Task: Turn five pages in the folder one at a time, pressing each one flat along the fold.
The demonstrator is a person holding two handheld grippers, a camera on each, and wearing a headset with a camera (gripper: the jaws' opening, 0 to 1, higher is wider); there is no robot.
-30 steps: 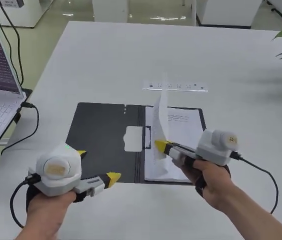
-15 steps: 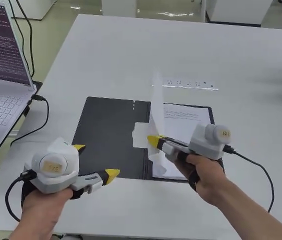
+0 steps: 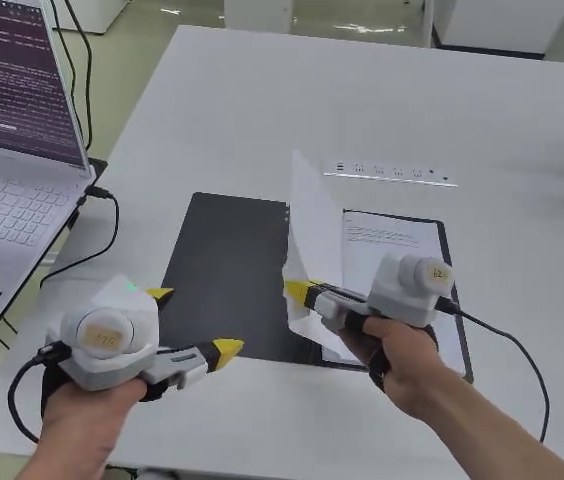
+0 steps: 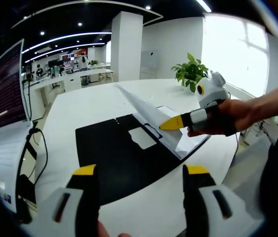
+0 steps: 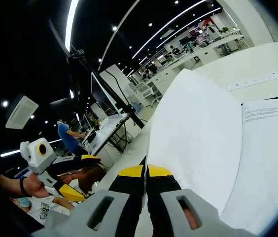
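Currently, you are pinching one page (image 3: pixel 312 225) of the folder (image 3: pixel 224 268) in the right gripper (image 3: pixel 296 290). Its yellow-tipped jaws are pressing together on the sheet's near edge, and the right gripper view is showing no gap between them. The page is standing up off the stack, rising over the fold and tilting toward the black left cover. Its far corner is reaching up in front of the power strip (image 3: pixel 390 174).

The folder is lying open and flat on the white table (image 3: pixel 262 90), near your edge of it. The left cover is showing bare black. The right half is carrying the remaining sheets (image 3: pixel 394 240), and the top one is showing a few lines of print.

You are holding the left gripper (image 3: pixel 193 321) with its jaws spread wide and nothing between them. It is hovering over the table's near edge, just beside the folder's near left corner and pointing toward the fold. It is sitting well apart from the lifted page.

A laptop (image 3: pixel 12 140) is sitting open at the table's left side, with a cable (image 3: pixel 102 235) running from it.
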